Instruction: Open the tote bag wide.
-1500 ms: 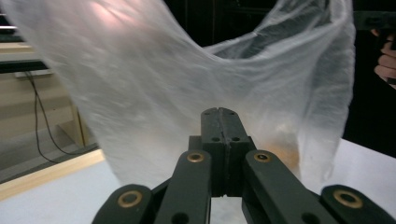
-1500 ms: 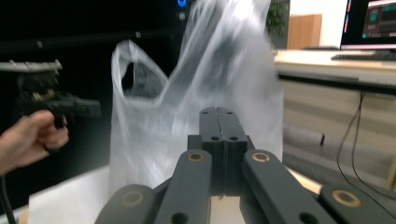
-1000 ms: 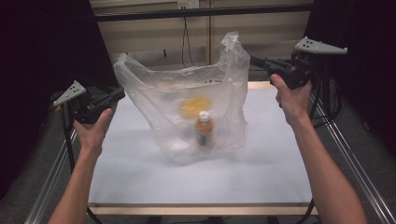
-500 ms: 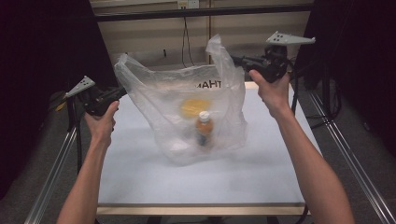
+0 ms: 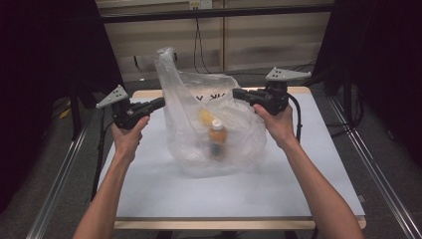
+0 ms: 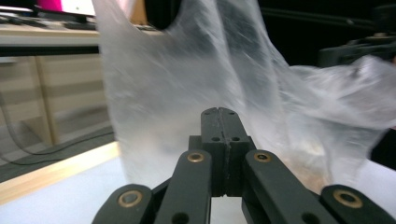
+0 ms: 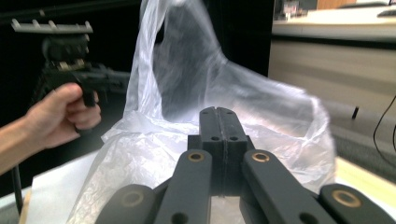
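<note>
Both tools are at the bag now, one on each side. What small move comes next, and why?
Probably ease both hands down and let the plastic bag settle. The left tool and right tool look clamped on its sides, and the bottle inside stands on the table, so the bag already rests there.

The clear plastic bag (image 5: 211, 124) stands mid-table and blocks the straight path between the left gripper (image 5: 160, 103) at nine o'clock and the right gripper (image 5: 235, 93) at three. Its tall handle (image 5: 166, 64) rises at eleven o'clock. The white table (image 5: 224, 194) lies open from five to seven o'clock, and along the far right side.
</note>
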{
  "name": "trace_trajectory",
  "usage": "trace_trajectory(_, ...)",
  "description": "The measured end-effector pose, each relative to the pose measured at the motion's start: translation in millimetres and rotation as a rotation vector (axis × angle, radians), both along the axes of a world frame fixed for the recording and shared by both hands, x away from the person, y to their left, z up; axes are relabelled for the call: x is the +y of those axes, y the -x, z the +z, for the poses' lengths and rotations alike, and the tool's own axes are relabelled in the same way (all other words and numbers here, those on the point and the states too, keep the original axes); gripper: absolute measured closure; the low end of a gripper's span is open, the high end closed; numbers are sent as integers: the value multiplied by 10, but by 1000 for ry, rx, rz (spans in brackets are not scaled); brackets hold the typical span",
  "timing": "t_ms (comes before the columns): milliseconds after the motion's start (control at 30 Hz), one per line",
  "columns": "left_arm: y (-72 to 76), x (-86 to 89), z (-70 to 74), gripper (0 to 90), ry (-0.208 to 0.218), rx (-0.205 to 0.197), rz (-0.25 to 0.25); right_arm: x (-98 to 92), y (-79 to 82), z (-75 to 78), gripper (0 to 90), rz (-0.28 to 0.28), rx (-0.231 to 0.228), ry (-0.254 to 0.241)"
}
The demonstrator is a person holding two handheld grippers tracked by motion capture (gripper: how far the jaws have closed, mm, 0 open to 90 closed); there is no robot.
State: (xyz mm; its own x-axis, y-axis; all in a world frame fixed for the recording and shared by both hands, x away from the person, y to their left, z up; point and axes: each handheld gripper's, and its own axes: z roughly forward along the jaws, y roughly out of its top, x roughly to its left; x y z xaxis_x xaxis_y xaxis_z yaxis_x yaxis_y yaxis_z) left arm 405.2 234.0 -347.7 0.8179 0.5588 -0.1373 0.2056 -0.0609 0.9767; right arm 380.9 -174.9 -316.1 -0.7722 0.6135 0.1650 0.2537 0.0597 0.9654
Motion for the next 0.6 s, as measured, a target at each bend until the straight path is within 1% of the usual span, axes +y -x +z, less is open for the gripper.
trace_trajectory(33, 16, -39, -13, 900, -13, 6, -1, 0, 4, -56, 900, 3, 10, 4)
trace_trajectory(67, 22, -70, -33, 900, -23, 5, -6, -4, 24, -180, 900, 9, 30, 2)
trace_trajectory(100, 27, -106, -58, 900, -24, 6, -16, -4, 24, -180, 900, 9, 30, 2)
trace_trajectory(133, 46, -208, -101, 900, -40, 11, -39, -11, 40, -303, 900, 2, 47, 20)
trace_trajectory(167, 46, -208, -101, 900, -40, 11, -39, -17, 39, -356, 900, 2, 58, 30)
trace_trajectory(200, 54, -261, -114, 900, -33, 7, -65, -20, 44, -402, 900, -2, 63, 32)
trace_trajectory(233, 90, -358, -103, 900, -40, -7, -86, -24, 49, -439, 900, -1, 72, 32)
trace_trajectory(267, 90, -358, -103, 900, -40, -7, -86, -24, 49, -439, 900, -1, 72, 32)
trace_trajectory(300, 110, -427, -75, 900, -33, -16, -110, -13, 61, -486, 900, 5, 81, 48)
trace_trajectory(367, 112, -455, -67, 900, -33, -18, -111, 4, 80, -519, 900, 12, 90, 44)
trace_trajectory(400, 100, -506, -94, 900, -25, -5, -123, 19, 92, -537, 900, 19, 92, 50)
trace_trajectory(433, 100, -506, -94, 900, -25, -5, -123, 34, 104, -560, 900, 26, 93, 53)
trace_trajectory(467, 75, -568, -171, 900, -50, 9, -138, 49, 118, -588, 900, 27, 97, 61)
trace_trajectory(533, 76, -660, -288, 900, -67, 34, -152, 82, 130, -659, 900, 33, 108, 79)
trace_trajectory(567, 76, -660, -288, 900, -67, 34, -152, 82, 130, -659, 900, 33, 108, 79)
trace_trajectory(600, 79, -734, -387, 900, -96, 59, -157, 93, 133, -702, 900, 33, 117, 84)
